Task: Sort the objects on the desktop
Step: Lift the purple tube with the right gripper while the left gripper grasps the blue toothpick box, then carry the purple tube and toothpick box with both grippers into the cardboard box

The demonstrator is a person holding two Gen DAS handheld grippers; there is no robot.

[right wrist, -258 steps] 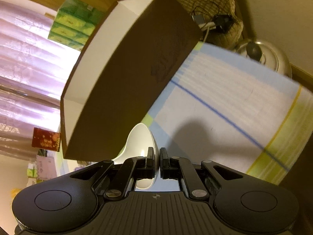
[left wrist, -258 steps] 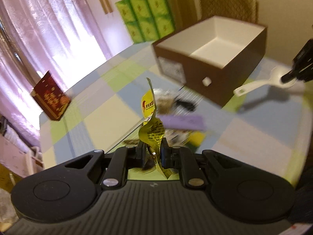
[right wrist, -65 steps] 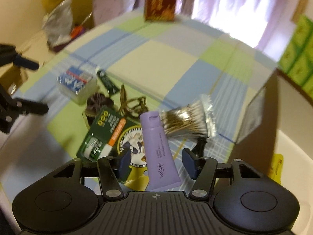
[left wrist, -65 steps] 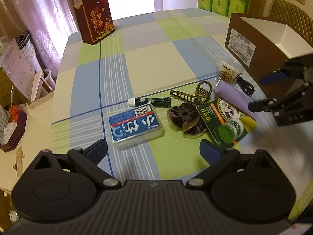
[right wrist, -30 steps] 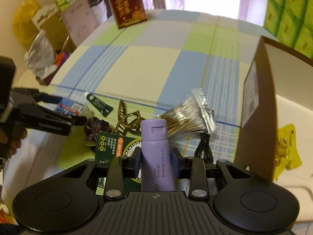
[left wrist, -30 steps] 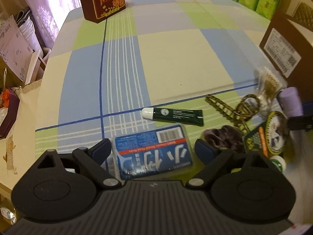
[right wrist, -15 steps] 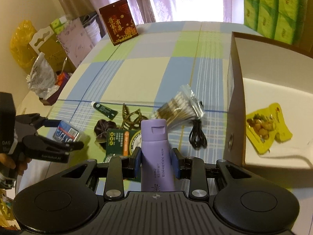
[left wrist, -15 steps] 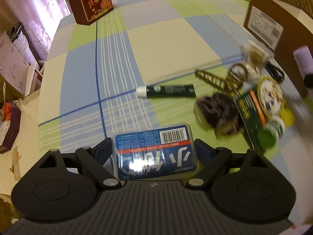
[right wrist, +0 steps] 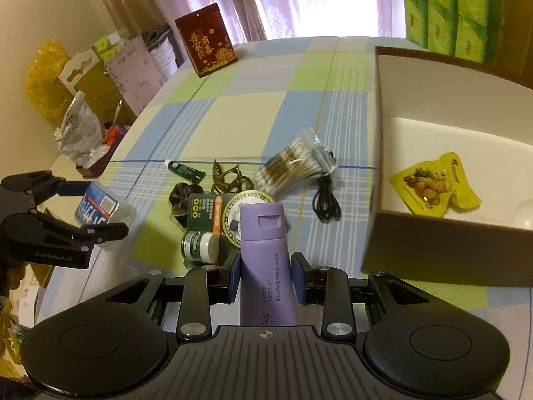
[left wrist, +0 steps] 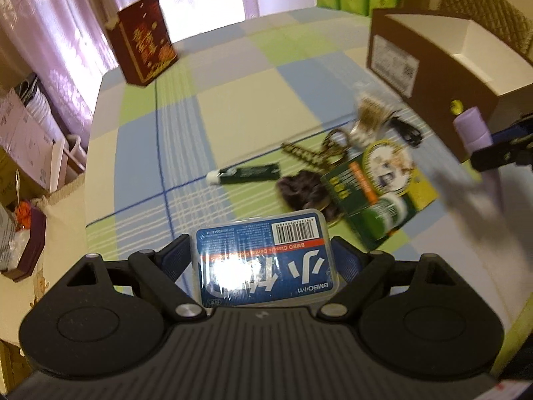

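Floss box (left wrist: 266, 260), stiff and slick, sits clamped by its short ends in the left gripper (left wrist: 263, 260) above the table; right gripper (right wrist: 266, 281) squeezes a soft, light tube (right wrist: 266, 266) mid-body beside the box (right wrist: 376, 166).

Pale purple curtains (right wrist: 273, 3) glow with daylight behind the table. Green packs (right wrist: 446, 10) stack at right; boxes (right wrist: 96, 80) crowd the cream wall (right wrist: 50, 10).
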